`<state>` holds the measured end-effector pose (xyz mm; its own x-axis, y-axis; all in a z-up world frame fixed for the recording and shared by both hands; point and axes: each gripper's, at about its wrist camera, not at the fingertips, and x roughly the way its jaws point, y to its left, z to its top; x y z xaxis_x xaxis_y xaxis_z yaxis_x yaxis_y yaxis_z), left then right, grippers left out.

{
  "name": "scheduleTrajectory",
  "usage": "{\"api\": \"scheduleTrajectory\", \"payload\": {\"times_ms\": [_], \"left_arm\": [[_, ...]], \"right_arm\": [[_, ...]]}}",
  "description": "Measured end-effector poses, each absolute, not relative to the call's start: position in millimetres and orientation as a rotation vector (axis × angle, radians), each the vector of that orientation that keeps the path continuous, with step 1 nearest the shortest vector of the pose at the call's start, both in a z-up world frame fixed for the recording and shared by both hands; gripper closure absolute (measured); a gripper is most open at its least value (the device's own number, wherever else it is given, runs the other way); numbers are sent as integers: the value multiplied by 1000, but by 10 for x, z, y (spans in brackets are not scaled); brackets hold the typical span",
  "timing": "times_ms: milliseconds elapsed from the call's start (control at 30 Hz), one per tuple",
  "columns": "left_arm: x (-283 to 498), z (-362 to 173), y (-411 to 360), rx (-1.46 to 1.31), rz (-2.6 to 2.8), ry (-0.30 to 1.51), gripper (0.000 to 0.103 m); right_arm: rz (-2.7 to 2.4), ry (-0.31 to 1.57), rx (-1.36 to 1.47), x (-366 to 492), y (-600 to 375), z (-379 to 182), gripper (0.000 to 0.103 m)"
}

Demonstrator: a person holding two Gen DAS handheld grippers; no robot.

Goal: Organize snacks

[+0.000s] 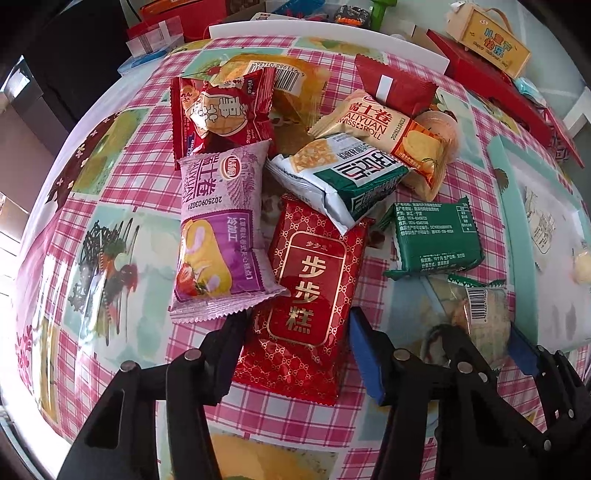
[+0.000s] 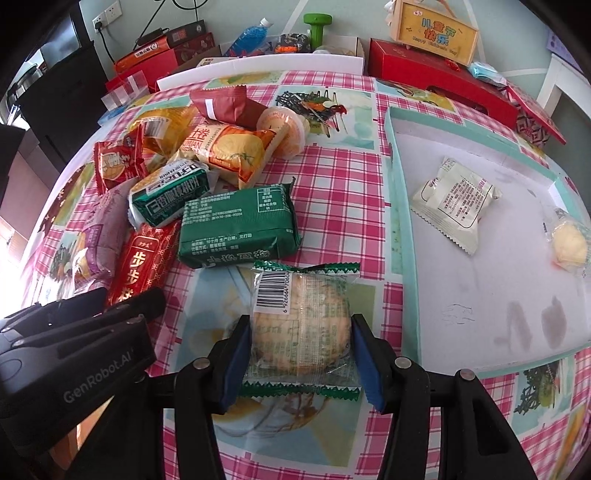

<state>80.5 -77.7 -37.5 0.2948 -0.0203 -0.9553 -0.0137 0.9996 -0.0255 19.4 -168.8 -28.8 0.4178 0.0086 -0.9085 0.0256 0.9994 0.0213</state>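
A pile of wrapped snacks lies on the pink checked tablecloth (image 1: pixel 122 184). My left gripper (image 1: pixel 297 325) is open, its fingers either side of the near end of a red gold-patterned cake pack (image 1: pixel 306 295). A purple Swiss roll pack (image 1: pixel 218 236) lies just left of it. My right gripper (image 2: pixel 301 332) has its blue pads against both sides of a clear-wrapped round biscuit pack (image 2: pixel 301 325) that rests on the cloth; it also shows in the left wrist view (image 1: pixel 476 314). A green pack (image 2: pixel 240 229) lies just beyond it.
A shallow teal-rimmed white tray (image 2: pixel 397 192) on the right holds a white snack pack (image 2: pixel 456 203) and a yellow wrapped sweet (image 2: pixel 570 243). Red boxes (image 2: pixel 439 85), a yellow gift box (image 2: pixel 436 29) and a white board (image 2: pixel 258 70) line the far edge. The left gripper's body (image 2: pixel 74 354) is close on the left.
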Motion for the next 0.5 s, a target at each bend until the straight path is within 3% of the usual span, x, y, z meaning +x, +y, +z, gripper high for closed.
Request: {"api": "scheduleTrajectory", "payload": {"times_ms": [500], "left_arm": [[617,-417,-625,-43,8,1278,49]], "right_arm": [[-11,1139,42,97,-1736,-267,50]]}}
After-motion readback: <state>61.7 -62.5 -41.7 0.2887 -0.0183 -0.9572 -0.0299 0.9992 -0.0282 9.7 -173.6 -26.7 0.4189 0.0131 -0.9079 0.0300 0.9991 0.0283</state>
